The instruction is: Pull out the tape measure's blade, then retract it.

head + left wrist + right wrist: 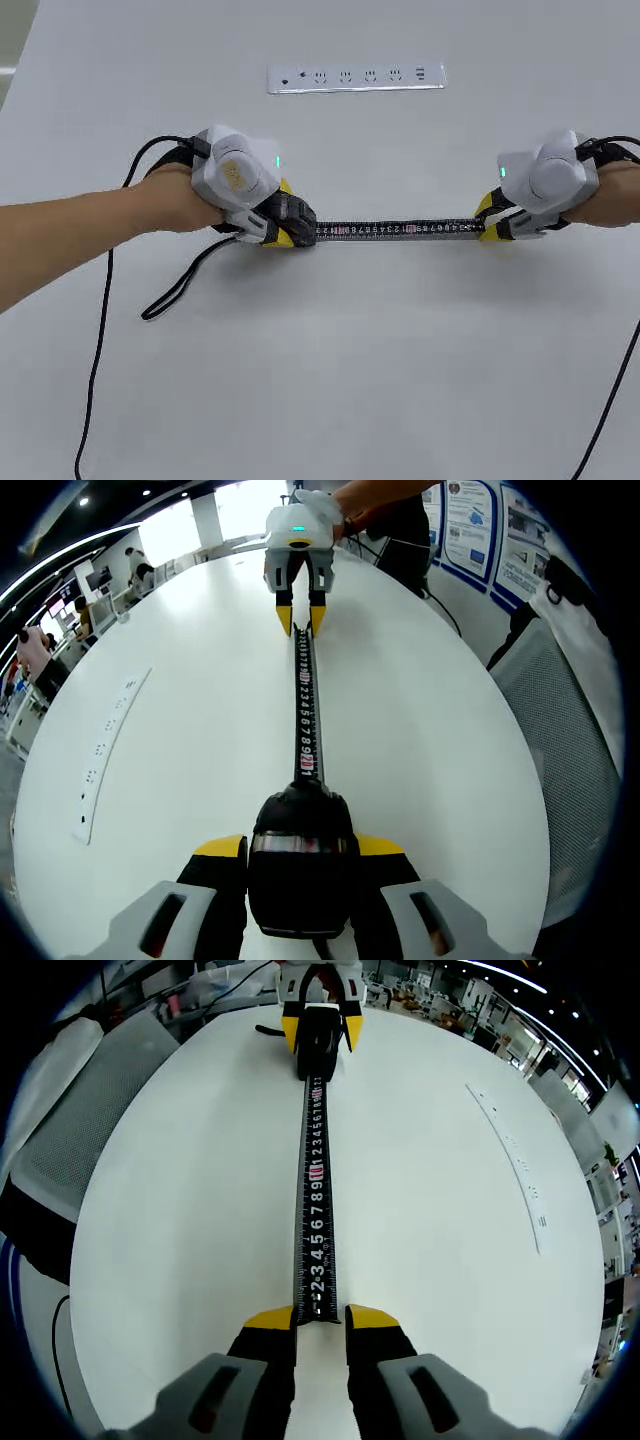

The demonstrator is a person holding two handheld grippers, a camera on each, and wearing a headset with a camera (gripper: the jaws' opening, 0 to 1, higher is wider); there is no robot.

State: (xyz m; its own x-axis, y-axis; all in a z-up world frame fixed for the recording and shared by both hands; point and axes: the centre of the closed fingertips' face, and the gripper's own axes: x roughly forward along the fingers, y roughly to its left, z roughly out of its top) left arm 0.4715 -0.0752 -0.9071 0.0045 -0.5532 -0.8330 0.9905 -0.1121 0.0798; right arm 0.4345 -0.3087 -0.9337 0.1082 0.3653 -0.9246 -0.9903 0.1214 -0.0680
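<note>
The tape measure [298, 220] lies on the white table [320, 360], left of centre in the head view. Its black body is clamped between the yellow-tipped jaws of the left gripper [300, 848], one jaw pressed against each side. From its mouth the blade [400, 229] runs out to the right, flat along the tabletop with the printed numerals facing up, a straight dark strip bridging the two grippers. Its free end sits between the jaws of the right gripper [320, 1317], which are drawn in against the strip's two edges and grasp it right at the tip. In the right gripper view the low numerals lie nearest those jaws and the numbers climb toward the tape measure at the far end. The person's left hand [180, 198] and right hand [612, 195] each wrap round the back of a gripper. Both grippers sit low at the table, well apart, facing each other along the blade. A white power strip [355, 77] lies on the far part of the table, parallel to the blade and well apart from it. A black cable [100, 320] trails from the left gripper across the near left of the table — one loop of it lies near the tape measure — and a second cable [610, 400] crosses the near right corner.
</note>
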